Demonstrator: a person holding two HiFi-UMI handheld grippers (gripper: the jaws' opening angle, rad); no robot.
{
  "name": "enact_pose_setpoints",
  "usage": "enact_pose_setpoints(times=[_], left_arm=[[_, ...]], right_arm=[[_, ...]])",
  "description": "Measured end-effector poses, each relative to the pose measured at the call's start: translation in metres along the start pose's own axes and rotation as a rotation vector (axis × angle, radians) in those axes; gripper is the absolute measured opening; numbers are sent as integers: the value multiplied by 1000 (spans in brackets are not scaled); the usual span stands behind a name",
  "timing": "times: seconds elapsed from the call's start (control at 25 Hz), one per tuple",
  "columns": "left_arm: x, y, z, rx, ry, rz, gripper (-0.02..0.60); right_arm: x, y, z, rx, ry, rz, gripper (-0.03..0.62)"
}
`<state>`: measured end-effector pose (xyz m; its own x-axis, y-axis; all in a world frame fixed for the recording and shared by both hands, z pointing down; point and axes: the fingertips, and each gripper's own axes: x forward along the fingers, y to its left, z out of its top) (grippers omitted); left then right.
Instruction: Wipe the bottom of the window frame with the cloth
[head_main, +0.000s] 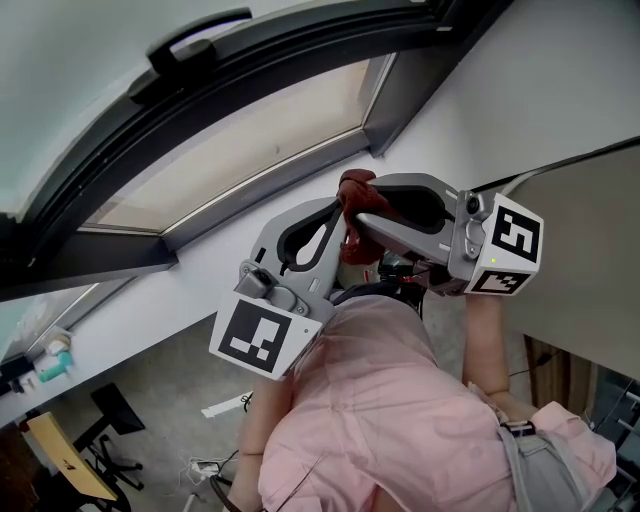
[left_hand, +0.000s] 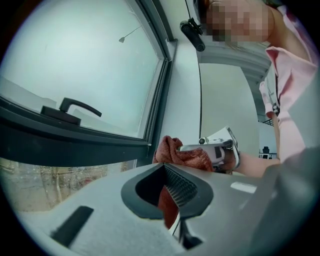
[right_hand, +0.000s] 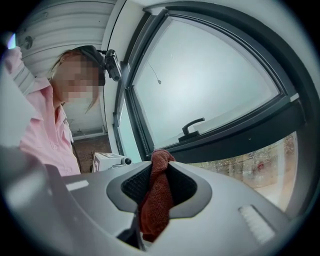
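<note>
Frame: a dark window frame (head_main: 100, 258) arcs across the head view from 8 o'clock to 1 o'clock. Its handle (head_main: 200, 30) is near 11. We cannot tell which rail is the bottom one.
Left gripper: the left gripper (head_main: 338, 212) reaches from 7 o'clock toward the centre. Its own view shows the jaws closed, with a red strip of cloth pinched between the pads.
Cloth: a rust-red cloth (head_main: 357, 190) sits just above centre, bunched between the two gripper tips. It is near the frame but apart from it, as far as we can see.
Right gripper: the right gripper (head_main: 368, 218) comes in from 3 o'clock. Its jaws are clamped on the cloth, which fills the gap between them.
Handling: we judge the cloth to be light, soft and limp. Its napped weave should not slip in the pads, and it is not fragile. It will likely sag wherever nothing supports it.
Where to hold: we would pinch the thick fold and leave a wad free beyond the tips to meet the rail.
Long axis: in the right gripper view the cloth is gathered into a rope that runs from 12 to 6 through the jaws.
Pointing: its free end pokes out at 12, toward the window. In the head view that end aims at about 11, at the frame.
</note>
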<state>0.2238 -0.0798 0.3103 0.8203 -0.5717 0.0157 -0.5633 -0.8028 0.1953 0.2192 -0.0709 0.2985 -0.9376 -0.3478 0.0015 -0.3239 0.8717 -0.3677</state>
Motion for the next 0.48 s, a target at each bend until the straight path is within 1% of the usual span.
enact_pose_setpoints(times=[0.08,0.2,0.28,0.36,0.48], left_arm=[[-1,-2,-3,-6,2,-7,-6],[-3,-3,-11,-49,18,-31,-6],[-3,-4,-10,-72,5,-42,-6],[-2,-3,-5,-59,-11,-34,-5],[-3,-4,-5,-38,1,-22,-6]], right_arm=[[-1,0,-2,-13,15,0,97],[-2,2,-4,-7,26,14,105],[-1,6,-5,4,28,31,140],[1,7,-6,13,35,39,178],[1,8,-8,33,40,50,176]])
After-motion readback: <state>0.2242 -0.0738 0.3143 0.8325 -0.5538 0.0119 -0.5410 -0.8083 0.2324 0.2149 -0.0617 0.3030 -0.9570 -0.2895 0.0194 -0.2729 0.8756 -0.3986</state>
